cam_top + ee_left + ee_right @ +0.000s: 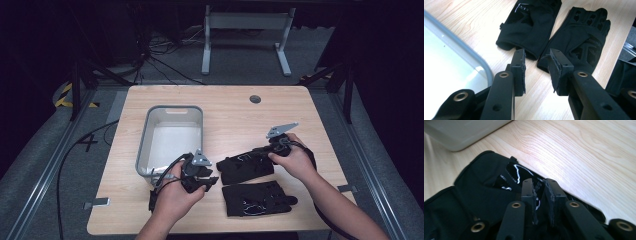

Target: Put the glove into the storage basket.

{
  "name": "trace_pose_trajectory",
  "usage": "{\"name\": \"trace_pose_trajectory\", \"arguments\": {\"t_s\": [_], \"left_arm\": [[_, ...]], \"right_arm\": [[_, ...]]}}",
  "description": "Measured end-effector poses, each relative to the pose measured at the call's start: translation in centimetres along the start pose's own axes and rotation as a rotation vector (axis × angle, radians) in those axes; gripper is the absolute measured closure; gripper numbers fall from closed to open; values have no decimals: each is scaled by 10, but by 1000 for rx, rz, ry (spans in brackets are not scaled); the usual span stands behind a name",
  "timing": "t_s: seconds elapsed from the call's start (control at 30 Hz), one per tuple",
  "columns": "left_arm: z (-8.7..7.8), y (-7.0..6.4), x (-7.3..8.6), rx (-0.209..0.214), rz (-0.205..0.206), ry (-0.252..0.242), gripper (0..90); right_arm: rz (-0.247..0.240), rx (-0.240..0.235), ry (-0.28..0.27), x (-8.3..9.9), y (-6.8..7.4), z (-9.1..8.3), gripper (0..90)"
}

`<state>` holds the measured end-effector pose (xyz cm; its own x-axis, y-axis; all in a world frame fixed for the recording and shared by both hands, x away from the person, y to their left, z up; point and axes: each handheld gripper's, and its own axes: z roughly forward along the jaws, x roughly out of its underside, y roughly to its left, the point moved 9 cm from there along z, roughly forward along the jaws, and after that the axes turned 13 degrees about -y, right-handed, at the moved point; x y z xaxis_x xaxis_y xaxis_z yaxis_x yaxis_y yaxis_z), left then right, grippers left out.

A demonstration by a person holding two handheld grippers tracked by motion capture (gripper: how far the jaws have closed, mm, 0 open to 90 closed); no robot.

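Two black gloves lying side by side on the desk (235, 107), right of the grey bin (172, 137): upper glove (246, 165) with its long axis running left to right, cuff toward the bin; lower glove (257, 198) parallel and nearer the desk's front edge. Right gripper (267, 152) pressing down on the upper glove's far-right end, jaws nearly together with a narrow gap, fabric and a glossy label (515, 176) sitting between and just beyond them; clamped or merely touching, impossible to tell. Left gripper (210, 179) hovering between the bin's near corner and the glove cuffs, jaws apart and holding nothing, pointing toward both cuffs just ahead. Upper glove thus lying directly under the right jaws, with the left jaws close to its opposite end; bin lying leftward along the glove's long axis. Desk surface of pale wood grain, bare apart from these items. Beyond it, grey carpet, cables and a white frame's legs (245, 40) in a dim room.
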<state>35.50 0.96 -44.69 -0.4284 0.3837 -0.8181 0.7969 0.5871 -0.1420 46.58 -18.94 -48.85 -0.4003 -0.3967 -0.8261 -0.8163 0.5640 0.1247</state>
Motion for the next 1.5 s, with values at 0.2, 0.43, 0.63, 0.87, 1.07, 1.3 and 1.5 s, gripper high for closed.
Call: {"name": "trace_pose_trajectory", "arguments": {"t_s": [0.2,0.43,0.63,0.87,1.07,1.3,1.5], "left_arm": [[-8,1,5,-8,-19,-7,670],[-12,4,8,-16,-33,-8,670],[-12,3,7,-17,-28,-6,693],[-11,2,6,-11,-21,-6,688],[-14,3,5,-12,-21,-12,688],[-15,4,3,-13,-26,-24,681],[-13,1,-2,-5,-14,-30,679]], "right_arm": [[-22,-5,65,1,-9,24,735],[-29,-14,113,6,-16,36,696],[-82,-20,128,7,-16,39,717],[-85,-13,144,6,-16,40,838],[-116,6,152,4,-14,39,878],[-192,12,31,-16,2,16,879],[-279,2,-62,-27,23,-14,878]]}}
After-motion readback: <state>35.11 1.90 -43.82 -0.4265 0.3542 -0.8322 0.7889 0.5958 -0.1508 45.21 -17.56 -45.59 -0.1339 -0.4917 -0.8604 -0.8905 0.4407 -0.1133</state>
